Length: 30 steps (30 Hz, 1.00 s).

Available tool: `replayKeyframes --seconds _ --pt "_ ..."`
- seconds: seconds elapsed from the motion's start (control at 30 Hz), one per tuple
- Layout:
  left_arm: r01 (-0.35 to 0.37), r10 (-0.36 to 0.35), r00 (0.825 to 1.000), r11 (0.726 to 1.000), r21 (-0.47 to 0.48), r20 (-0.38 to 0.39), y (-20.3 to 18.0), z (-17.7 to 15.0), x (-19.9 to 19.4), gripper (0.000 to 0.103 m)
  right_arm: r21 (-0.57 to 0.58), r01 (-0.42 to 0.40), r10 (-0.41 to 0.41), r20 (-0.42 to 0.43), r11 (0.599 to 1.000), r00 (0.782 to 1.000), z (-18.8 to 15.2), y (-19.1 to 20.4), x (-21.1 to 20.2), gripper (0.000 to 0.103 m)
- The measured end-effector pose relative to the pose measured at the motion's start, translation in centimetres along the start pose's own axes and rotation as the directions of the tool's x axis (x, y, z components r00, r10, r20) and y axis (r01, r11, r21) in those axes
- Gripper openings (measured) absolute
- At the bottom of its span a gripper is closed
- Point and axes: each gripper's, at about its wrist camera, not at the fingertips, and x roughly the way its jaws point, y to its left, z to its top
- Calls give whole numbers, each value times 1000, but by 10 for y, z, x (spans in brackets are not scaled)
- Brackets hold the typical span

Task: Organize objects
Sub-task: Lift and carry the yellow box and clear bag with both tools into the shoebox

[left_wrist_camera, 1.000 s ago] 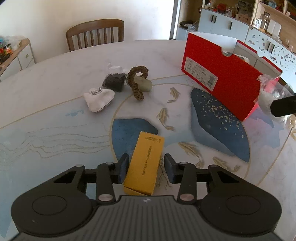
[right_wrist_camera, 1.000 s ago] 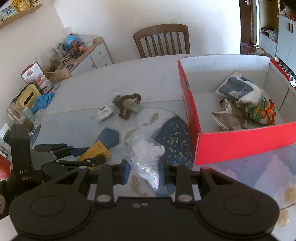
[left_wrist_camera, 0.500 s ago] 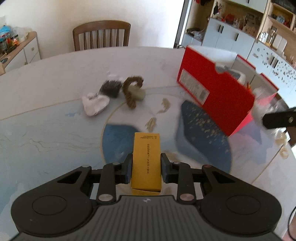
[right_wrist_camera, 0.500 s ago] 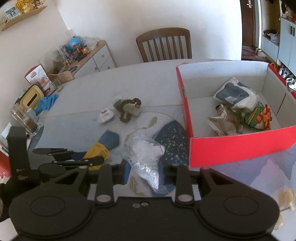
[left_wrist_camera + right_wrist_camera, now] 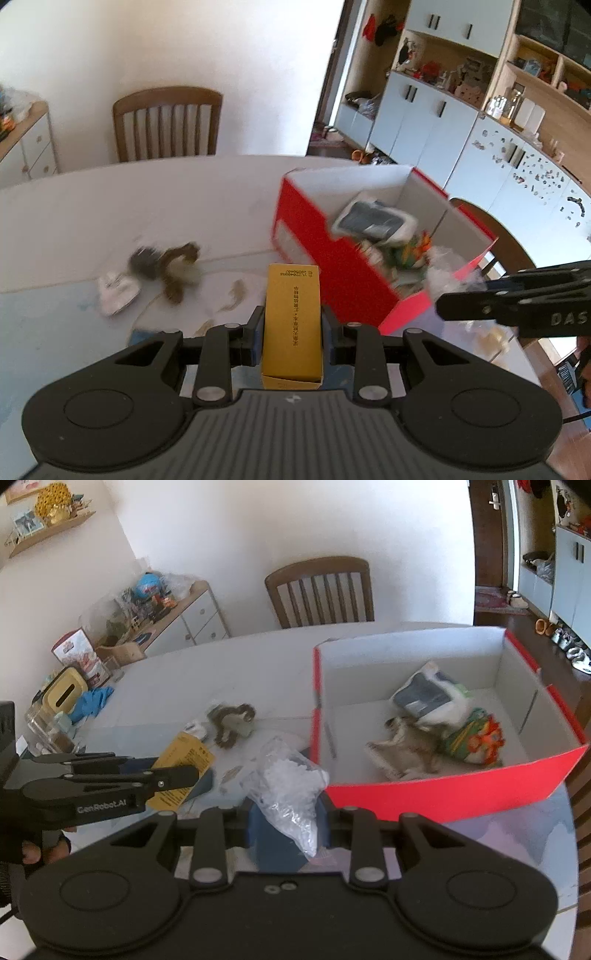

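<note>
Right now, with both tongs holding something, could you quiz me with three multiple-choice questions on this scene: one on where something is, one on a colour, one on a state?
1. Where is the striped green and orange bundle?
A. inside the box
B. on the chair
C. in the left tongs

2. What colour is the box outside?
A. blue
B. red
C. green

3. What are the left tongs doing?
A. hanging open
B. gripping a clear bag
C. gripping a yellow carton

Answers:
1. A: the right camera shows it lying on the box floor beside a white and dark packet.
2. B: its outer walls are red and the inside white.
3. C: both fingers press the yellow carton; the clear bag sits in the right tongs.
</note>
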Motion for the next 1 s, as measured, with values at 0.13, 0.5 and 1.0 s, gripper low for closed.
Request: replayKeyframes --seconds 0.13,0.5,1.0 --pt "17 -17 1000 1000 16 11 -27 18 7 29 1 11 -11 15 1000 1000 7 -23 -7 29" --pt "22 -23 1000 996 85 12 -96 54 47 29 8 93 -93 44 996 995 30 -95 -15 29" --pt "-31 39 996 993 115 -75 -136 80 120 29 12 182 -182 13 983 983 47 -158 13 29"
